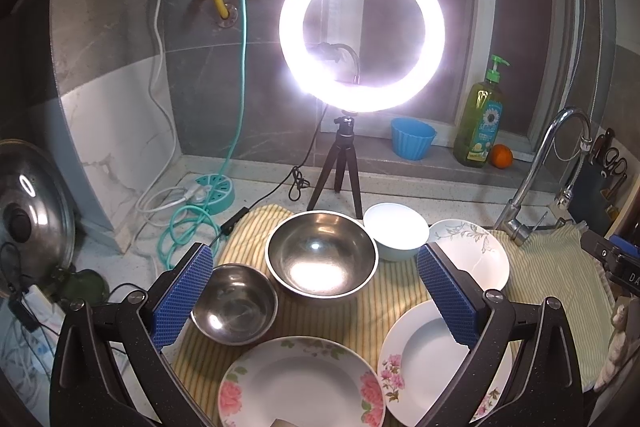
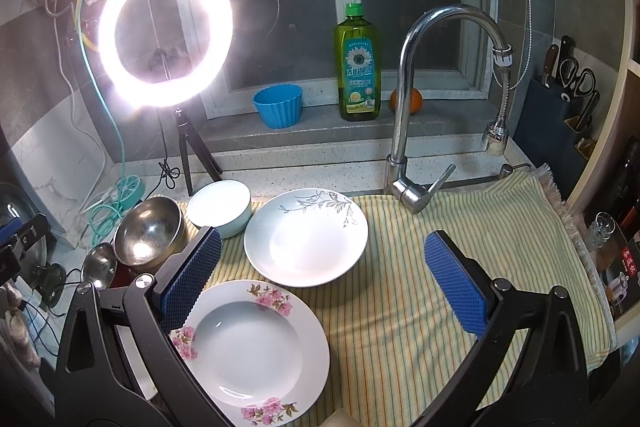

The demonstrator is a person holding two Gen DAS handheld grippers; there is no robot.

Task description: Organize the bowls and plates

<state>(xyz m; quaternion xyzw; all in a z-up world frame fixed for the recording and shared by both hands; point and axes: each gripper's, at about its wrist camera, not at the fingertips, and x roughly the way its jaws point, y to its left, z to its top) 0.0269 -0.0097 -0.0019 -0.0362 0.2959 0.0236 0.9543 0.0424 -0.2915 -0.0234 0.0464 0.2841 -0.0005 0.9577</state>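
Surface: a speckled kitchen surface (image 1: pixel 400 187) under a dark window, partly covered by a yellow striped cloth (image 2: pixel 420 307).
Background: a lit ring light (image 1: pixel 362 31) on a small tripod stands behind the dishes; a blue cup (image 2: pixel 278 105), a green soap bottle (image 2: pixel 356 67) and an orange (image 1: pixel 501 155) sit on the sill; a faucet (image 2: pixel 404 131) rises at the cloth's far edge.
Large steel bowl (image 1: pixel 322 253): upright on the cloth, just beside the small steel bowl (image 1: pixel 235 303) to its left.
White bowl (image 1: pixel 396 231): behind the large steel bowl, touching or nearly touching its rim; I cannot tell which.
Leaf-pattern plate (image 2: pixel 306 237): flat on the cloth, right of the white bowl.
Pink-flower plates: one (image 2: pixel 256 351) lies near the leaf-pattern plate; another (image 1: pixel 300 383) lies in front of the steel bowls.
Left gripper (image 1: pixel 316 291): spread wide and holding nothing, hovering above the bowls and plates.
Right gripper (image 2: pixel 324 279): also spread wide and empty, its left pad above the rim of the nearer pink-flower plate.
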